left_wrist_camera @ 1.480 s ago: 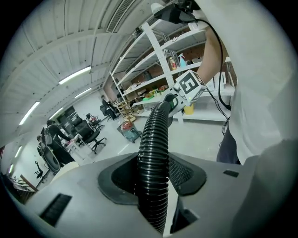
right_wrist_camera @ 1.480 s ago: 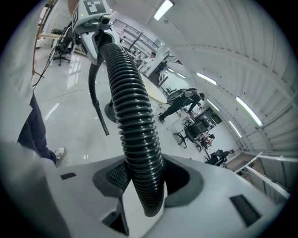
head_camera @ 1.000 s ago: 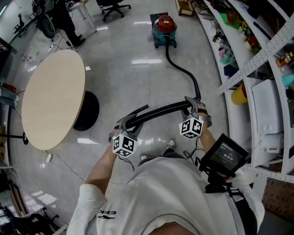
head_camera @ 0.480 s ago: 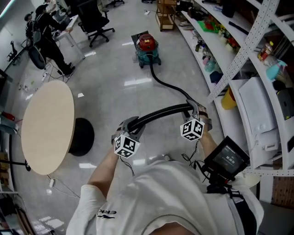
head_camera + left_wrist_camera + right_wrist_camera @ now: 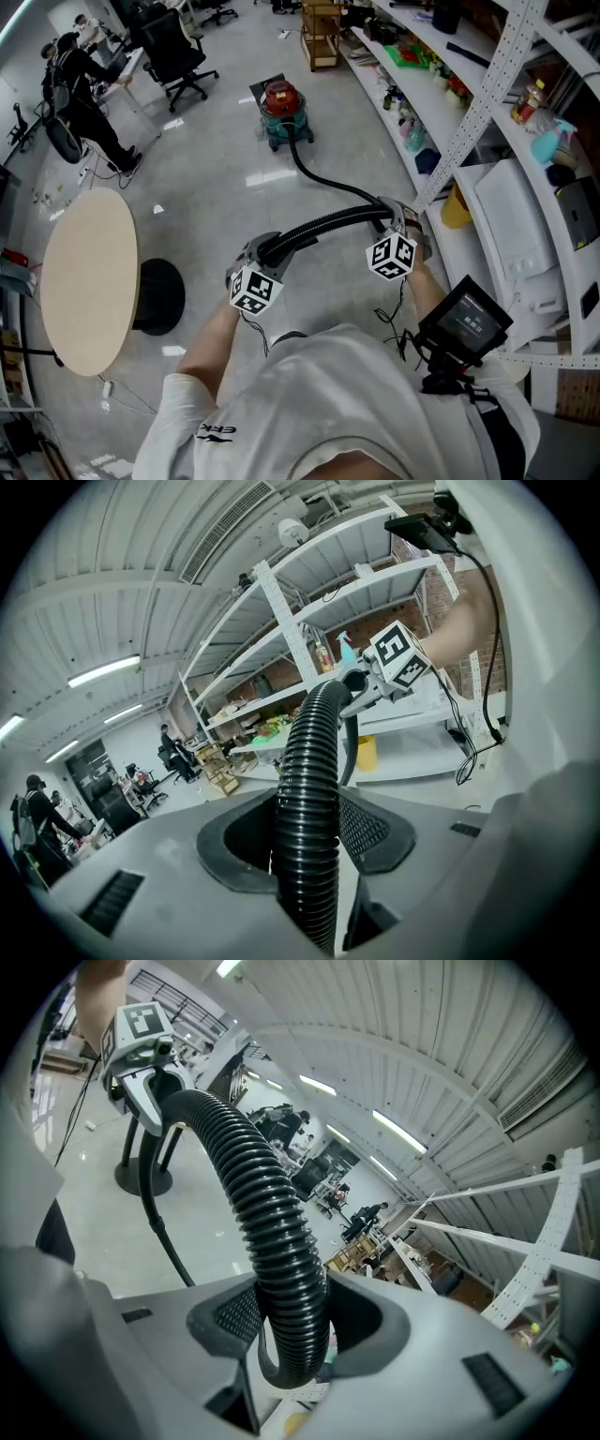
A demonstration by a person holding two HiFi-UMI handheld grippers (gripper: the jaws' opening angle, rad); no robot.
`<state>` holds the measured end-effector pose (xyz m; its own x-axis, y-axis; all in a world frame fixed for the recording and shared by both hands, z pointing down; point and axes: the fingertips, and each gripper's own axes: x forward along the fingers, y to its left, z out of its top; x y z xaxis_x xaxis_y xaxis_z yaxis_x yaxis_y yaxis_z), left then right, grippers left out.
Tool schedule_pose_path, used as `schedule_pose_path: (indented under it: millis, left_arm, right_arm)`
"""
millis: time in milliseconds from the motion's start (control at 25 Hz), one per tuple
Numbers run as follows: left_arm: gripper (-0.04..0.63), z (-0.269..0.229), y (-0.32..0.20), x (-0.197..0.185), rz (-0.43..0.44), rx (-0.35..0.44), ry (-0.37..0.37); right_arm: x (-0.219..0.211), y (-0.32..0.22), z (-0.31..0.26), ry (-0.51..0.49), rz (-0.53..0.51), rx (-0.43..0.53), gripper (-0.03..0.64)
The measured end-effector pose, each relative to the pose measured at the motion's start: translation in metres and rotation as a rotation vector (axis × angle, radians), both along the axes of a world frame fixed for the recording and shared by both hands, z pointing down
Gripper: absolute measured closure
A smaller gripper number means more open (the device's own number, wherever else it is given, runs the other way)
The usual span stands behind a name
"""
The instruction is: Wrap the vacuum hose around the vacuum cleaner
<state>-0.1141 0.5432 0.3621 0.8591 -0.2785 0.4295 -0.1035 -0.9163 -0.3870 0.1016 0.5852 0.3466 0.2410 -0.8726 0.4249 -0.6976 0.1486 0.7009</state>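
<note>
Vacuum hose (image 5: 323, 223), black and ribbed, hangs off the floor (image 5: 225, 178) in a shallow arch between the two grippers, in front of the person's chest. The left gripper (image 5: 265, 248) is clenched on one stretch of it: in the left gripper view the hose passes straight up between the two dark pads, with the pad on the right of that picture against its ribs. The right gripper (image 5: 394, 217) is clenched on the hose further along, and in the right gripper view the ribbed tube sits between the pads and curls down in a hook just beyond them. From the right gripper the hose drops to the floor and runs in a loose curve away from the person to the vacuum cleaner (image 5: 281, 111), a small canister with a red top and a teal body that stands on the glossy grey floor well apart from both grippers. None of the hose lies around the canister. A round table (image 5: 89, 272) with a pale top and a black base stands at the left of the head view, and white shelves (image 5: 487, 141) loaded with assorted goods line the right. Beyond the table a person (image 5: 80, 80) stands by a desk, near a black office chair (image 5: 173, 56).
</note>
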Motion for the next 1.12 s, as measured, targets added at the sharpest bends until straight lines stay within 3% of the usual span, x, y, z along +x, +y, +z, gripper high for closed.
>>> schedule_pose_path:
  millis: [440, 1120]
  left_arm:
    - [0.420, 0.001, -0.047, 0.053, 0.047, -0.029, 0.007]
    - [0.420, -0.012, -0.185, 0.058, 0.085, -0.091, 0.093]
  right_arm:
    - [0.050, -0.033, 0.006, -0.031, 0.082, -0.026, 0.428]
    - [0.050, -0.158, -0.017, -0.013, 0.197, 0.003, 0.428]
